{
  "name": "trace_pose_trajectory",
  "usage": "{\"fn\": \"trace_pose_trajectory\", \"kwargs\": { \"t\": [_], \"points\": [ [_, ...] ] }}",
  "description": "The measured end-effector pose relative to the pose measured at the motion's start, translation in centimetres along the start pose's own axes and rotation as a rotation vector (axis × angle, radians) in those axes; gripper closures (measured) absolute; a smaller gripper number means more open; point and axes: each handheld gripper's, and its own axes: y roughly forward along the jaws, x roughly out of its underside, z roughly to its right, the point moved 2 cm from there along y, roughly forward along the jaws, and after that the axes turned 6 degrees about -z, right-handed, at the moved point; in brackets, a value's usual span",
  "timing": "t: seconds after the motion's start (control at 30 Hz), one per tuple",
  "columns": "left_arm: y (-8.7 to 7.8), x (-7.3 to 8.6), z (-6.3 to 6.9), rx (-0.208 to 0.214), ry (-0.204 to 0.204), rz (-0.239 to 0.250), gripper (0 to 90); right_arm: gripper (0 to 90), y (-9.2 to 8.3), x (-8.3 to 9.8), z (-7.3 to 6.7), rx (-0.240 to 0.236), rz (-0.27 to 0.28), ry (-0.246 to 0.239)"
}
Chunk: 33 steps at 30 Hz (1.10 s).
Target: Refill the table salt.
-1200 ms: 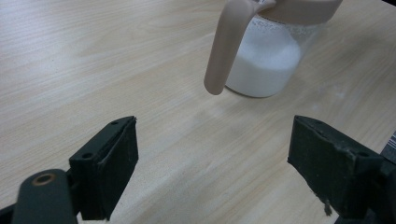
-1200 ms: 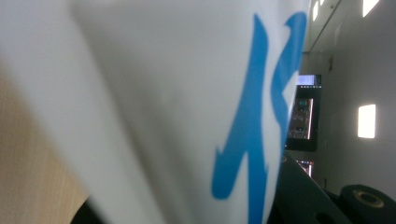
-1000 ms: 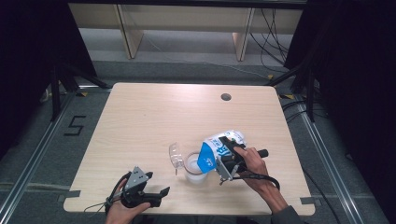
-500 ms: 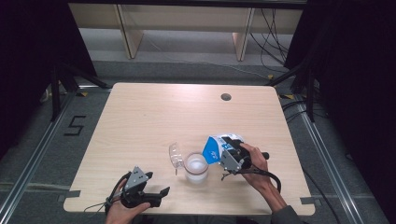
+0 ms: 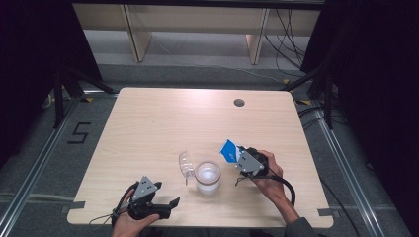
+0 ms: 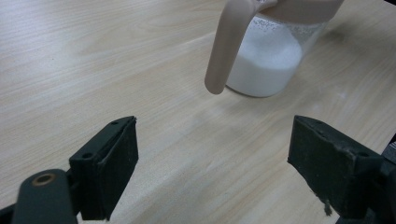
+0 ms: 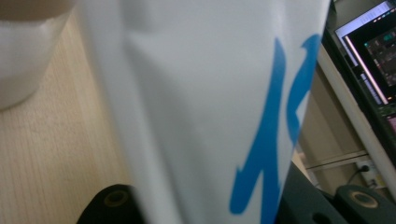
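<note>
- At the near left edge of the pale wooden worktop (image 5: 163, 123) we see the left gripper (image 5: 165, 210) resting low in a hand, its jaws spread wide with nothing between them.
- Along those jaws, we look at bare wood and, a little beyond, the clear plastic jar (image 6: 271, 60) partly filled with white powder, with a beige tab (image 6: 226, 46) hanging over its side.
- From above, the jar (image 5: 207, 175) stands near the worktop's front middle, its clear hinged lid (image 5: 186, 164) flipped open to the left.
- Just right of the jar, the right gripper (image 5: 237, 158) clamps the white and blue soft pouch (image 5: 229, 150), tilted, above the worktop.
- Close up, the pouch (image 7: 210, 102) sits between the jaws, the jar just beside it.
</note>
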Motion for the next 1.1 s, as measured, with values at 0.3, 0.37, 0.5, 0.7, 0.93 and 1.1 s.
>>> {"fn": "trace_pose_trajectory", "kwargs": {
  "t": [0.3,0.37,0.5,0.7,0.93,1.1],
  "points": [
    [0.0,0.0,0.0,-0.004,0.015,-0.003,15.5,84.2,0.7,1.0,0.5,-0.071,0.058,0.188],
    [-0.1,0.0,0.0,-0.004,0.018,-0.003,15.5,84.2,0.9,1.3,0.6,-0.076,0.06,0.217],
    [0.0,0.0,0.0,-0.001,0.019,-0.003,15.5,84.3,1.4,2.1,0.7,-0.096,0.065,0.286],
    [0.0,0.0,0.1,-0.002,0.007,0.003,15.5,84.3,1.8,3.1,1.3,-0.107,0.094,0.374],
    [0.0,0.0,0.0,0.0,0.018,-0.002,15.5,81.4,1.8,4.2,1.4,-0.122,0.119,0.498],
    [0.0,0.0,0.1,-0.006,0.0,0.0,15.5,72.1,1.6,4.6,1.4,-0.116,0.105,0.543]
  ]
}}
